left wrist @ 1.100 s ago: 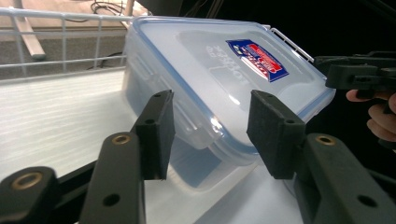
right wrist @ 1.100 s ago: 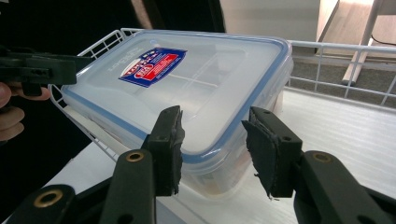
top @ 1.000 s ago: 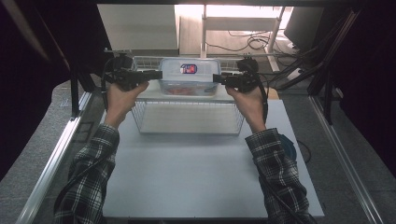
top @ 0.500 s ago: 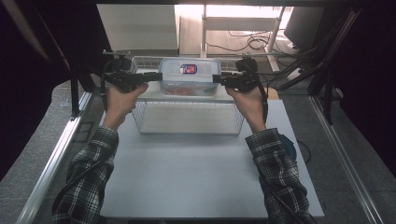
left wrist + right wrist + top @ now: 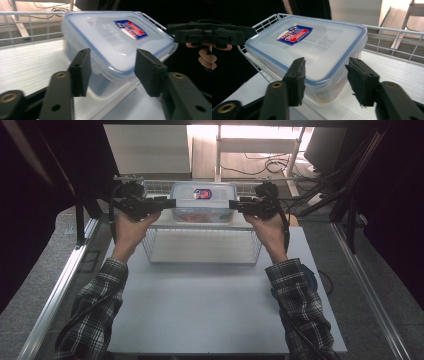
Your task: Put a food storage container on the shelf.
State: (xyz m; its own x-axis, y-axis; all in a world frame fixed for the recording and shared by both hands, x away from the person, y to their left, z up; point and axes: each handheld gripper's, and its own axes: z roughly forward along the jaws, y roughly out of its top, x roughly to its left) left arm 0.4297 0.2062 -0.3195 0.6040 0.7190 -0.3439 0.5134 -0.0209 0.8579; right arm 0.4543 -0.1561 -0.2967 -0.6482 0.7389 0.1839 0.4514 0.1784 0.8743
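Clear plastic with a blue-edged lid: that is the food box (image 5: 203, 202) sitting at the upper middle of the high view, inside a white wire basket (image 5: 202, 246) that rests on the pale table (image 5: 200, 310). From the bottom of that frame two checked sleeves reach up. The left gripper (image 5: 167, 203) comes at the box's left end and the right gripper (image 5: 234, 205) at its right end, both lying about level.

In the left gripper view the box (image 5: 117, 42) takes up the centre and upper right, a red and blue label (image 5: 130, 29) on its lid. The left gripper (image 5: 112, 72) rises from the bottom edge, and its jaws have just been opening. They stand apart on either side of the box's near end, and the pads do not look pressed against it. The other gripper (image 5: 192, 32) shows at the right edge.

In the right gripper view the box (image 5: 312, 47) lies centre left against the basket's wire rim (image 5: 392, 32). The right gripper (image 5: 324, 75) straddles the near end. Its jaws have also just been opening, with the box between them and a sliver of gap at each pad. The other gripper (image 5: 232, 33) pokes in from the left edge.
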